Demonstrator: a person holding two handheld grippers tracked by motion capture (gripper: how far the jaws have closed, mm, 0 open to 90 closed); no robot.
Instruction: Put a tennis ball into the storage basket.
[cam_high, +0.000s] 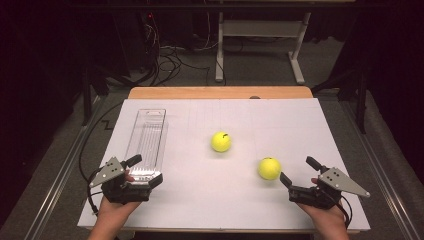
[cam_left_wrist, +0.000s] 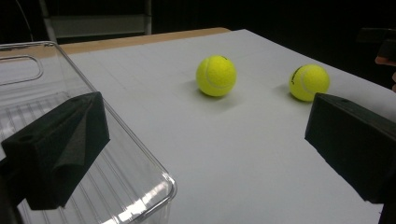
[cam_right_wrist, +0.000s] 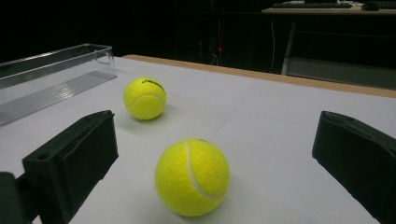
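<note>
A clear plastic tray (cam_high: 148, 137) lies lengthwise along the left side of the white table (cam_high: 280, 125), with nothing in it. The left tool (cam_high: 148, 170) sits at the tray's near end, its jaws spread wide and gripping nothing; one jaw hangs over the tray's near corner, the other over bare table. The right tool (cam_high: 297, 171) is spread just as wide and also holds nothing. The nearer tennis ball (cam_high: 269, 168) rests on the table just beyond its jaws, not touching either. The farther tennis ball (cam_high: 221, 141) lies near the middle, between tray and nearer ball.
</note>
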